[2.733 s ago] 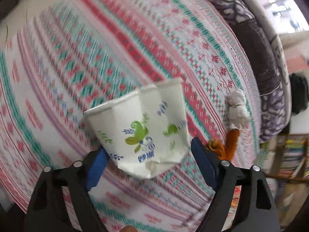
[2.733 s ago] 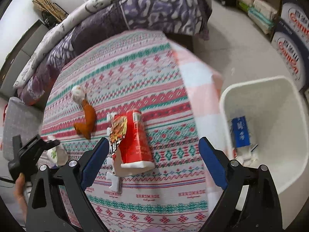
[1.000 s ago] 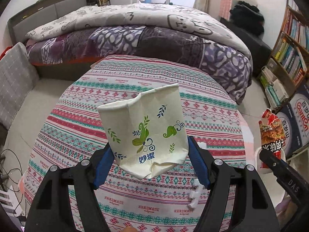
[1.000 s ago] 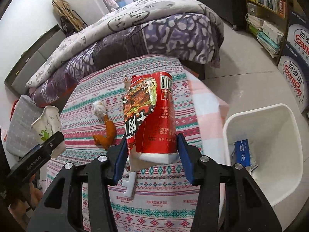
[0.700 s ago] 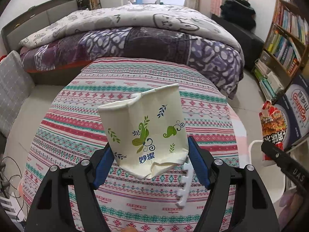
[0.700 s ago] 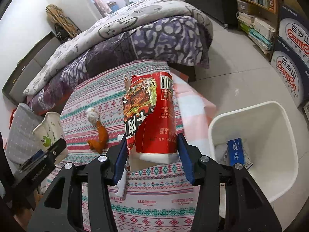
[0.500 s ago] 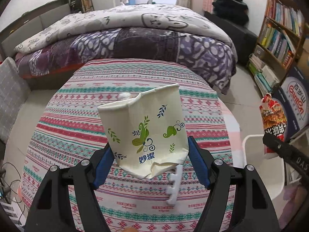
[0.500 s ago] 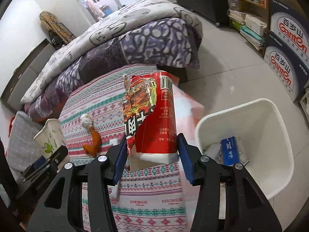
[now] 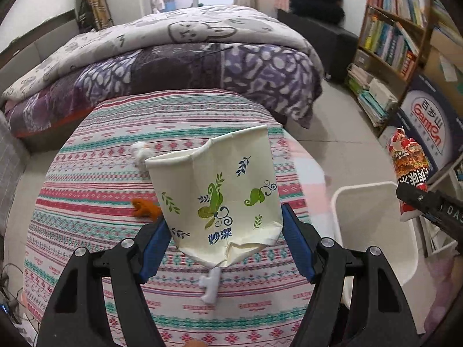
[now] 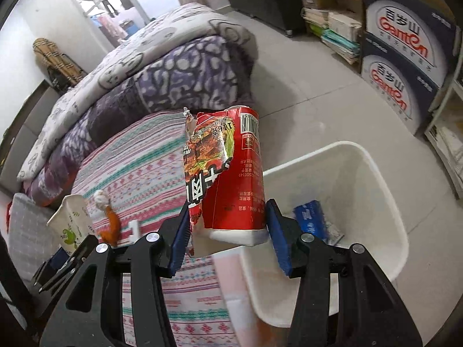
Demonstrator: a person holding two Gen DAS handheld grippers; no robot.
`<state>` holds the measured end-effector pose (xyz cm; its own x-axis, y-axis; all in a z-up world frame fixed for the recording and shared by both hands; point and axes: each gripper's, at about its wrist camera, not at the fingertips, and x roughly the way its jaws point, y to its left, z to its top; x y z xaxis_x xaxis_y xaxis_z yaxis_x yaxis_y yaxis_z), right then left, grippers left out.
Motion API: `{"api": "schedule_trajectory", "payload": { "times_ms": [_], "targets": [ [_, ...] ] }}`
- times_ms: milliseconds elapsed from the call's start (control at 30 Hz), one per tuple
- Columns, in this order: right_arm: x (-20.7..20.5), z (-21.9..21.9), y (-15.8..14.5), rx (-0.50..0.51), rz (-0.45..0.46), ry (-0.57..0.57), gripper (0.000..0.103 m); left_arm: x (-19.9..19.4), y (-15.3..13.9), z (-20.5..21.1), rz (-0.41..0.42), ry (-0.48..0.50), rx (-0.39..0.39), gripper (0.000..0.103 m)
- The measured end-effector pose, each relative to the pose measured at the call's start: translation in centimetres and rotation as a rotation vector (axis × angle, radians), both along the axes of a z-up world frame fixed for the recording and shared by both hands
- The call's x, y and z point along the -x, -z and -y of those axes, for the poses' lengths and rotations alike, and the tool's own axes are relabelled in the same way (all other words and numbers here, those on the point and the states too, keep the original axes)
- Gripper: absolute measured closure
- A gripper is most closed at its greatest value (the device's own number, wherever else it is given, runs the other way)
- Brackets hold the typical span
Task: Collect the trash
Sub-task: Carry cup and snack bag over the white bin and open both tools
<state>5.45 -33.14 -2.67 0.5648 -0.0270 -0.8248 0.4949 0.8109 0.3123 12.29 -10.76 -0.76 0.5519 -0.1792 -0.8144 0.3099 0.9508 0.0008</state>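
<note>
My left gripper point(image 9: 224, 245) is shut on a crumpled white paper cup point(image 9: 220, 196) with green leaf print, held above the round table with the striped cloth point(image 9: 101, 190). My right gripper point(image 10: 227, 231) is shut on a torn red noodle cup point(image 10: 231, 179), held at the table's edge beside the white trash bin point(image 10: 373, 173). The noodle cup point(image 9: 409, 162) and bin point(image 9: 370, 211) also show at the right of the left wrist view. The paper cup point(image 10: 72, 219) appears at lower left in the right wrist view.
On the cloth lie a white tissue wad point(image 9: 141, 153), an orange peel point(image 9: 146, 208) and a small white plastic piece point(image 9: 209, 286). The bin holds a blue packet point(image 10: 309, 219). A bed point(image 9: 173, 55) stands behind; bookshelves point(image 9: 396, 34) and cartons point(image 10: 402, 49) line the right.
Both grippers have carried their cups rightward toward the bin. The bin is now larger and nearer in both views, and the table has slid to the left.
</note>
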Motion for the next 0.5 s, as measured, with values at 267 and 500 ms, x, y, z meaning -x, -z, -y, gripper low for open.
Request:
{"api": "schedule_trajectory", "payload": {
  "times_ms": [267,500],
  "targets": [
    [2.0,2.9,0.3,0.032,-0.035,0.084,0.04,1.5,0.7,3.6,-0.004,0.097,-0.009,0.031],
    [4.0,5.8,-0.1,0.006,-0.01,0.178,0.029,3.4,1.5,7.1,-0.007,0.191,-0.012,0.031]
  ]
}}
